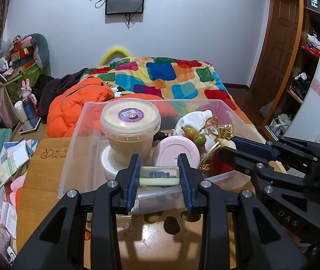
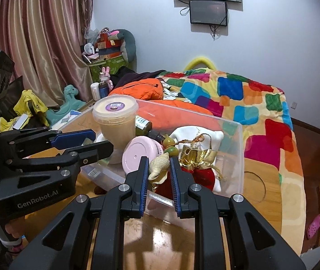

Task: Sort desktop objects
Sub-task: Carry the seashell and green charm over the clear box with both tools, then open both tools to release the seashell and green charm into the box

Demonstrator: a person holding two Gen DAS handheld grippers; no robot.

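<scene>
**Both tools loaded above the clear bin**

A bedroom: a wooden surface (image 1: 47,157) stands at the foot of a bed with a patchwork blanket (image 1: 160,76), and a clear plastic bin (image 1: 76,139) sits on it.

Left wrist view: the left tool (image 1: 159,175) pinches a small flat block (image 1: 159,175), pale green with a clear top, held crosswise so its long axis runs from one pad to the other. It hangs just above the bin's near wall. Straight ahead inside stand a lidded tub (image 1: 130,123) and a pink lid (image 1: 177,153). The right tool (image 1: 231,146) enters from the right, over the bin's right end.

Right wrist view: the right tool (image 2: 159,168) grips a ribbed seashell (image 2: 159,167), its long axis slanting up to the right, above the bin's near corner and a red and gold pouch (image 2: 195,168). The left tool (image 2: 97,142) reaches in from the left.

Only this view shows the shell and a dark bottle (image 2: 145,126) behind the tub; only the left view shows the block. Each load probably needs only a short drop forward.
</scene>
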